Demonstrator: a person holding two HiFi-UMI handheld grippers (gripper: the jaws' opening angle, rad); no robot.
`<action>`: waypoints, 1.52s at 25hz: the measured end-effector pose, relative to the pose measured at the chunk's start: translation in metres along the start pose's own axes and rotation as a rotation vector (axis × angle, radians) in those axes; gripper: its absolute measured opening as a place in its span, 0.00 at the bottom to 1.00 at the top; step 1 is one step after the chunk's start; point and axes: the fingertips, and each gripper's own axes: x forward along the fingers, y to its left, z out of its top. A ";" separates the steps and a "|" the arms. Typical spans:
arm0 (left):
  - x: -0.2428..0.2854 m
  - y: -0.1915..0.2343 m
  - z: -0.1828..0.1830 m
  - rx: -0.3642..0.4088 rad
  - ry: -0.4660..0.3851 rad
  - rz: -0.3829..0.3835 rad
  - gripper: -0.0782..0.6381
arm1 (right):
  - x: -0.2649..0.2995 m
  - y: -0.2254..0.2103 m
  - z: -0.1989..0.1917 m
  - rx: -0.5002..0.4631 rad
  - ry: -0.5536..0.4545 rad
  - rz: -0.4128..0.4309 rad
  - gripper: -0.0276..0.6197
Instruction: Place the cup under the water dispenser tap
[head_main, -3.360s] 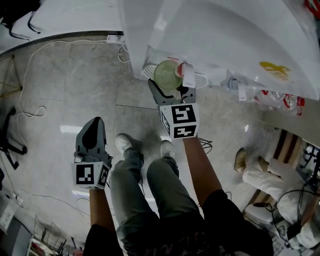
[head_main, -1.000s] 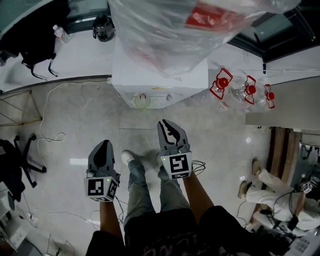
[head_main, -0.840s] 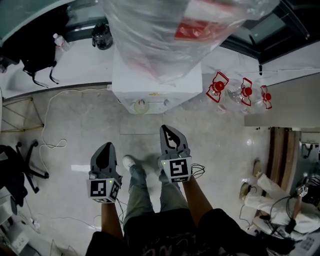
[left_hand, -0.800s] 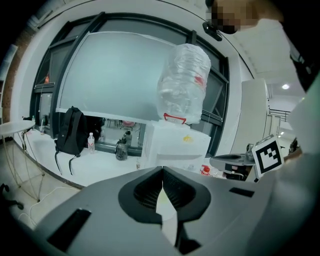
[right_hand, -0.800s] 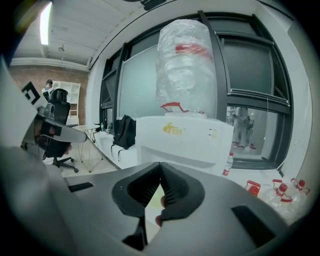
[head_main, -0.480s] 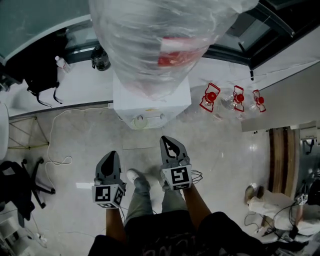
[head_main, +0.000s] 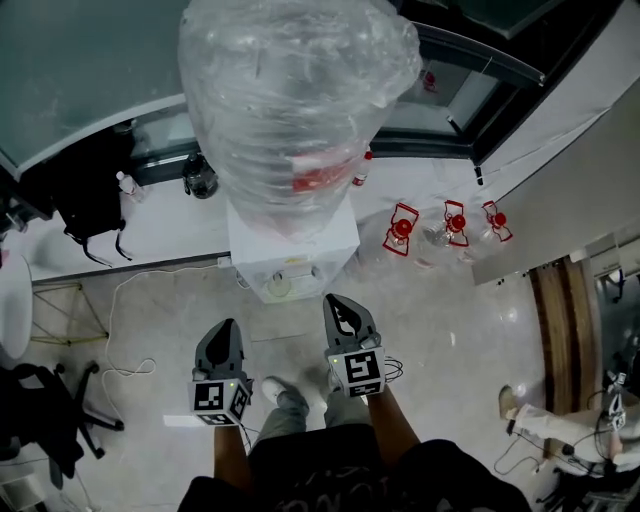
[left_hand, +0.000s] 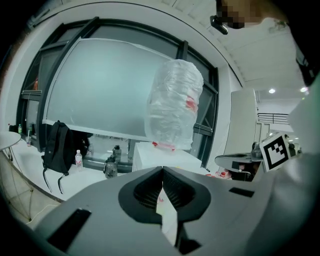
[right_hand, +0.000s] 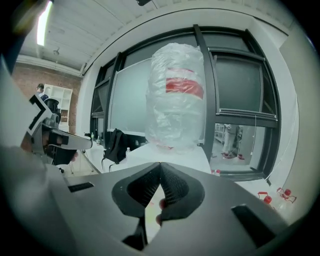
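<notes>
Okay, head view: the pale green cup sits in the front recess of the white water dispenser, at 10 o'clock from the right gripper and 1 o'clock from the left gripper, apart from both. Left gripper view: jaws pressed together, empty. Right gripper view: jaws fully closed, nothing held.

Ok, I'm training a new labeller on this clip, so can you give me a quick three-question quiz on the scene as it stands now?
1. True or false: the cup stands in the water dispenser front bay, held by no gripper.
2. The right gripper is: A open; B shut, empty; C shut on the cup.
3. How many red-handled clear jugs stand on the floor right of the dispenser?
Key: 1 true; 2 B; 3 three.
</notes>
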 end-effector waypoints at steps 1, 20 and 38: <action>0.000 -0.002 0.005 0.005 0.000 -0.009 0.13 | -0.003 -0.001 0.005 -0.002 0.003 -0.010 0.07; -0.011 -0.015 0.084 0.045 -0.094 -0.115 0.13 | -0.042 -0.023 0.055 0.017 -0.042 -0.120 0.06; -0.025 -0.014 0.134 0.094 -0.150 -0.117 0.13 | -0.054 -0.019 0.095 -0.001 -0.087 -0.139 0.06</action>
